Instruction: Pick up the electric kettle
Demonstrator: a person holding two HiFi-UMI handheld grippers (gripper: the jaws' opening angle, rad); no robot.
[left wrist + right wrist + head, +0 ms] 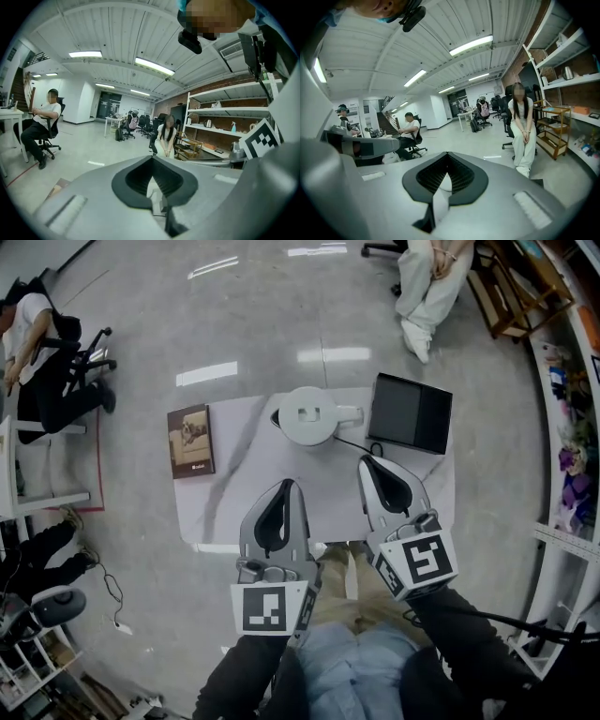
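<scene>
You are holding the left gripper (286,486) over the near part of the white table (333,486), its jaws pressed together at the tips and nothing sitting between them; the left gripper view is showing the same closed pair (152,158). You are holding the right gripper (365,462) just beside it, a little further forward, and its jaws are also clenched on nothing, as the right gripper view (447,154) is showing. The electric kettle (307,414) is standing upright on the far side of the table, ahead of both grippers and clear of them, slightly nearer the right one. A brown book (190,441) is lying at the table's left edge, and a flat black device (410,412) is resting just right of the kettle. Two people are sitting on the floor beyond, one on an office chair (42,352) and one past the table (427,287).
</scene>
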